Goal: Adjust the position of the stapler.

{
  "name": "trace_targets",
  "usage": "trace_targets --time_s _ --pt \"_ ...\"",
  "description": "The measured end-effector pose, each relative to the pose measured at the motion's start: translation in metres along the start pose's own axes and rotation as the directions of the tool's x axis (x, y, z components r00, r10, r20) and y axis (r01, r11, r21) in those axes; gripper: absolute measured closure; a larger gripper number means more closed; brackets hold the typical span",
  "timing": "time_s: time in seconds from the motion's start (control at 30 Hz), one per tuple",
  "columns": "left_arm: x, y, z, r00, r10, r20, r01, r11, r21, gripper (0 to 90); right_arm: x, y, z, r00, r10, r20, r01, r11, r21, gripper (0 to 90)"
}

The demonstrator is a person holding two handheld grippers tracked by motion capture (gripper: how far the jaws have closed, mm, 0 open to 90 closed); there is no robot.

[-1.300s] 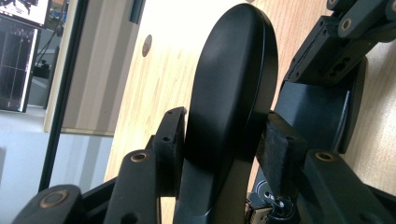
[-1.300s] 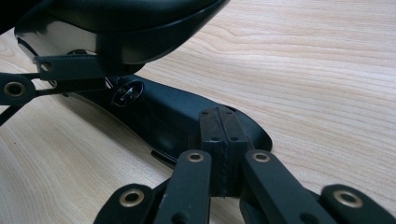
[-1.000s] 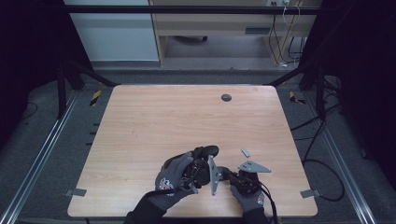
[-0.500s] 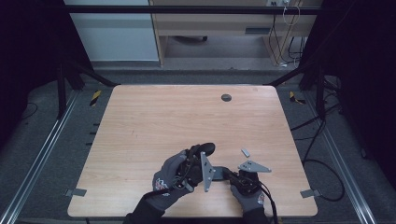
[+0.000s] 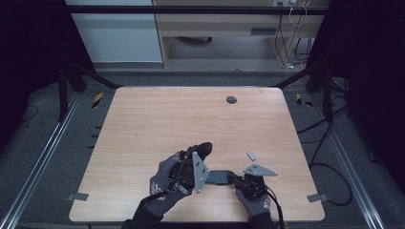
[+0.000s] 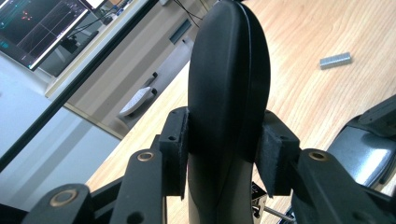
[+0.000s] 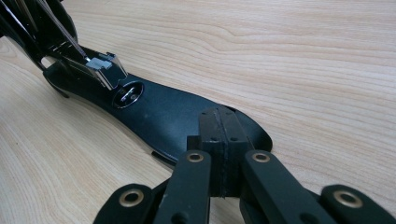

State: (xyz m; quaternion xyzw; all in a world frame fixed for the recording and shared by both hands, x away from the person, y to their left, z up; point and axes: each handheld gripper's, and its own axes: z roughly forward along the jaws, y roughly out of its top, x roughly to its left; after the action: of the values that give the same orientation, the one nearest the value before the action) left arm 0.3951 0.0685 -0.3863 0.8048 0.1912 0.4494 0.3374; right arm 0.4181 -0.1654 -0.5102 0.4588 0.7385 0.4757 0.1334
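A black stapler lies swung open at the table's front. Its rounded top cover (image 6: pixel 229 70) stands up between the pads of my left gripper (image 6: pixel 227 154), which is shut on it; from above, the cover (image 5: pixel 204 148) sticks out past the gloved left hand. The flat base (image 7: pixel 159 112) lies on the wood, with the metal staple channel (image 7: pixel 105 70) rising from its far end. My right gripper (image 7: pixel 219 135) is shut, pads together, with its tips against the base's near end (image 5: pixel 218 176). A short grey strip of staples (image 5: pixel 251 155) lies loose to the right.
The wooden table (image 5: pixel 157 119) has a round dark grommet (image 5: pixel 231 99) near its far edge. Black frame rails run along both sides, and cables trail on the floor at the right. Cabinets stand beyond the far edge.
My left gripper has shifted a little to the left and upward with the stapler's cover in it. The right gripper has stayed on the base.
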Motion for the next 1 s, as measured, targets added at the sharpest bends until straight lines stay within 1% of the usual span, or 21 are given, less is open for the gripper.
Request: trace_targets --time_s 0.07,0.3,0.5,0.6,0.77,0.93,1.0 --pt "0.003 -0.002 -0.002 0.9997 -0.023 -0.004 0.023 0.9996 -0.015 58.7 0.000 0.000 0.000 1.0000 0.004 0.000 -0.004 1.000 0.002 90.0" --pt "0.010 -0.008 -0.007 0.9973 -0.073 -0.007 0.072 0.9965 -0.043 58.9 -0.001 0.000 0.000 1.0000 0.002 -0.006 -0.002 1.000 0.002 90.0" --pt "0.017 -0.014 -0.011 0.9922 -0.124 -0.012 0.123 0.9898 -0.072 59.1 -0.001 0.000 0.000 1.0000 0.000 -0.006 0.000 1.000 0.002 90.0" --pt "0.022 -0.018 -0.014 0.9880 -0.154 -0.010 0.153 0.9848 -0.082 59.2 -0.001 0.000 0.000 1.0000 0.000 -0.005 0.000 1.000 0.002 90.0" --pt "0.027 -0.022 -0.018 0.9826 -0.185 -0.014 0.183 0.9784 -0.097 59.4 -0.001 0.000 0.000 1.0000 -0.004 -0.005 0.004 1.000 0.002 90.0" --pt "0.029 -0.025 -0.021 0.9808 -0.192 -0.033 0.188 0.9766 -0.105 59.7 -0.001 0.000 0.000 1.0000 -0.003 -0.005 0.003 1.000 0.003 90.0" --pt "0.030 -0.026 -0.022 0.9791 -0.201 -0.034 0.196 0.9744 -0.110 59.7 -0.001 0.000 0.000 1.0000 -0.004 -0.005 0.004 1.000 0.003 90.0"
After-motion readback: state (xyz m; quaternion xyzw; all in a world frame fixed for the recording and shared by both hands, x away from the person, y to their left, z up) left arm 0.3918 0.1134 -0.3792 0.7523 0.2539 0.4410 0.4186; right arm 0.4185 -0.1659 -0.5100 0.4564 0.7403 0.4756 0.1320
